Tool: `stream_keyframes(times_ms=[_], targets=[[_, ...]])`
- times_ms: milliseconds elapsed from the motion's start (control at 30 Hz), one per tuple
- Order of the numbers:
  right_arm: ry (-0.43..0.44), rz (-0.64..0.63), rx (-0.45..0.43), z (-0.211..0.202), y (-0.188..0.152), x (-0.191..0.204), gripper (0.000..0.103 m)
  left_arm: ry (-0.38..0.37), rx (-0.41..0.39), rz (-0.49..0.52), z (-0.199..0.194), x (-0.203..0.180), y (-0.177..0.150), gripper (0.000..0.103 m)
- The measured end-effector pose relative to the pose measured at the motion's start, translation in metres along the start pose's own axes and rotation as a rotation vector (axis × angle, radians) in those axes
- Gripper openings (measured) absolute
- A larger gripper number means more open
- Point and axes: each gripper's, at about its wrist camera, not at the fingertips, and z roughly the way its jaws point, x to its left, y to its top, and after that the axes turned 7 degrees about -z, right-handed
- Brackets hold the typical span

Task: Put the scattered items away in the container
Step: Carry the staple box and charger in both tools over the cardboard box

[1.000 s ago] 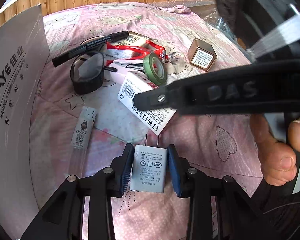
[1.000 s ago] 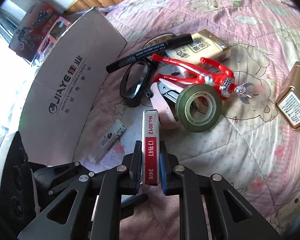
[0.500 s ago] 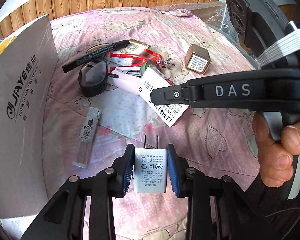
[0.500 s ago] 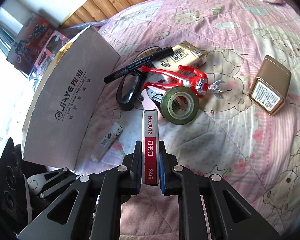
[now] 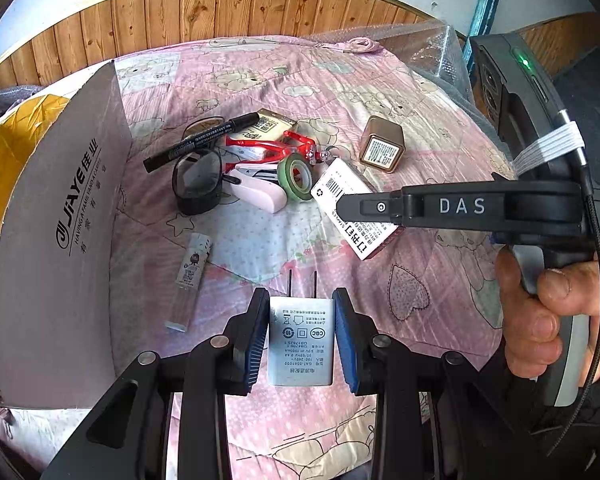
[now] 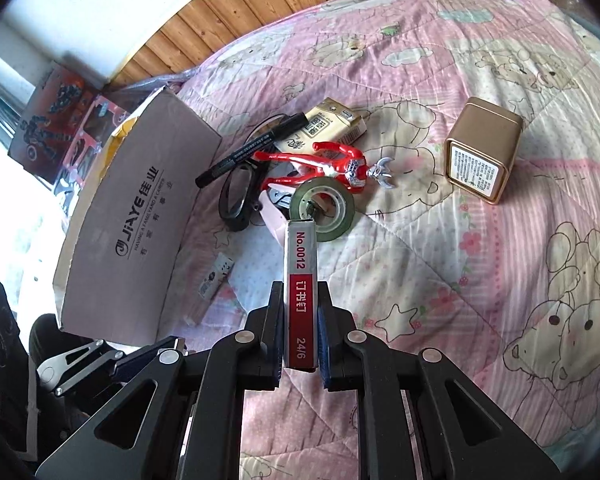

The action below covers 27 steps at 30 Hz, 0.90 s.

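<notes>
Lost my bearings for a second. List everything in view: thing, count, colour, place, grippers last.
Box: 1, grey cardboard, left on bed.
Marker: 1, black, atop the pile.
Figure: 1, red-silver, in the pile.
Tape: 1, green, front of pile.
Black ring: 1, by tape.
Stapler: 1, pink, in the pile.
Carton: 1, beige, behind figure.
Tin: 1, gold, apart at right.
Lighter: 1, clear, near box.
Bedspread: 1, pink.
Charger: 1, white, in left gripper.
Staples: 1, red-white, in right gripper.
Hand: 1, on right gripper's handle.
</notes>
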Motion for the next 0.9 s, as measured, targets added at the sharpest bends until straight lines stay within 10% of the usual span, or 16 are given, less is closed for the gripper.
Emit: stream_keyframes(times_ms=[900], targets=[[-0.027, 0.002, -0.035, -0.039, -0.029, 0.031, 0.014, 0.041, -0.052, -0.008, -0.052, -0.013, 0.025, 0.033]])
